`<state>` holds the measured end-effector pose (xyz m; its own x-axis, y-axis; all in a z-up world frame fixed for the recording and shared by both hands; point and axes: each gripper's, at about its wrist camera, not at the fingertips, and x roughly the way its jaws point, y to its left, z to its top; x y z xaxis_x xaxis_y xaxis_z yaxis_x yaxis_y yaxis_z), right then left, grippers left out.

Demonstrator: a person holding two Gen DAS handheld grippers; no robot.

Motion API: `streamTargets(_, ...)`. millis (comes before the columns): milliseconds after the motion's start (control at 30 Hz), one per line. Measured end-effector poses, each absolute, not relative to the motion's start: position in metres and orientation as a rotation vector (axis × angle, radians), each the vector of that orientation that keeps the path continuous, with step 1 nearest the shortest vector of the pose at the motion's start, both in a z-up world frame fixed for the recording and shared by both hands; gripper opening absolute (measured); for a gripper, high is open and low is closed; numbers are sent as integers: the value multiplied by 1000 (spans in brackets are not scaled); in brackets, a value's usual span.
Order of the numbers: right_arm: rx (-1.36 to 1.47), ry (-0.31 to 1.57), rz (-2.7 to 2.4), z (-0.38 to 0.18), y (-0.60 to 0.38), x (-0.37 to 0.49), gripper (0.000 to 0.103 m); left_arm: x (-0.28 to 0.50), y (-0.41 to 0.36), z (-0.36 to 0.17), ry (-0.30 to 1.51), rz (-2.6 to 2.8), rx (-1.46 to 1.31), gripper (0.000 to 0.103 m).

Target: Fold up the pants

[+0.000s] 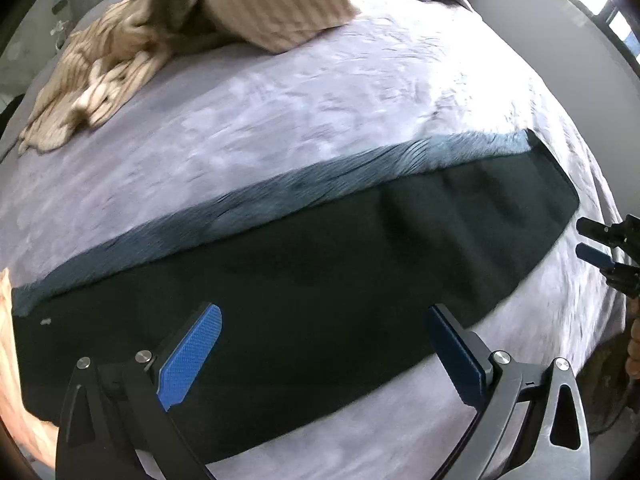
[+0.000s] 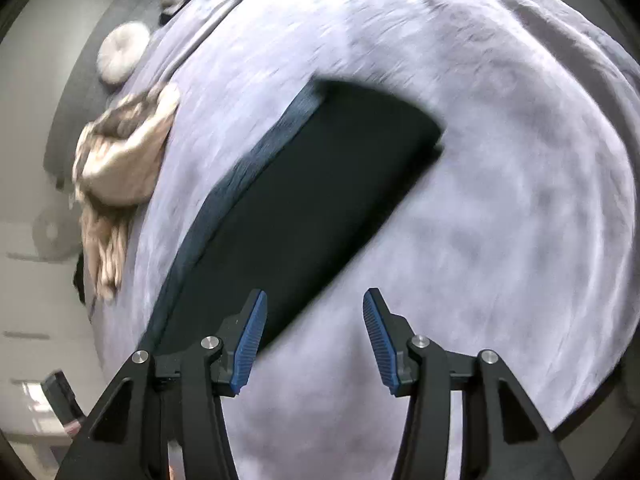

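Dark pants (image 1: pixel 320 272) lie flat in a long strip on the lilac bedspread (image 1: pixel 280 112), one leg over the other, with a lighter blue-grey edge along the far side. My left gripper (image 1: pixel 324 320) is open and empty, hovering above the pants' near edge. My right gripper (image 2: pixel 314 312) is open and empty above the near end of the pants (image 2: pixel 320 184). It also shows in the left wrist view (image 1: pixel 588 240) at the right, beside the pants' right end.
A crumpled beige striped blanket and pillow (image 1: pixel 168 32) lie at the bed's far left, also in the right wrist view (image 2: pixel 120 160). A white round cushion (image 2: pixel 122 56) sits near the headboard. A grey wall (image 1: pixel 520 40) runs along the bed's right side.
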<state>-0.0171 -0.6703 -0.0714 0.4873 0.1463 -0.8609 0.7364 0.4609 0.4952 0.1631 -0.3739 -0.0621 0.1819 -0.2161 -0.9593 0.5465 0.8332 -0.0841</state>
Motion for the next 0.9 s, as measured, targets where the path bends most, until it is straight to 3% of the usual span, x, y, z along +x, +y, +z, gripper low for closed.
streamTargets(200,1114,1038,-445,-105,-731,-4,54,163,-443,-84,1312,-488,297,102)
streamTargets(267,1150,1033,-426,-117,-741,1,39,161,-455,-96,1343,-464,309,102)
streamTargets(300,1156,1040,-423,-119,-745,1,19,159,-458,-101,1350,-456,320,102)
streamTargets(367,1152,1033,-399,-117,-749,2,18,156,-460,-111,1361,-455,347,102)
streamTargets(500,1056,1083,-404,-122,-747,-6,19,157,-460,-118,1402,-458,343,102)
streamTargets(567,1120,1067,-410,-126,-755,-14,24,160,-459,-102,1354,-450,355,102)
streamTargets(767,795,994,-394,-61,-735,8,33,196,-452,-79,1252,-369,293,102)
streamTargets(900,698,1060,-258,-74,-717,64,49,226,-444,-104,1289,-224,251,102)
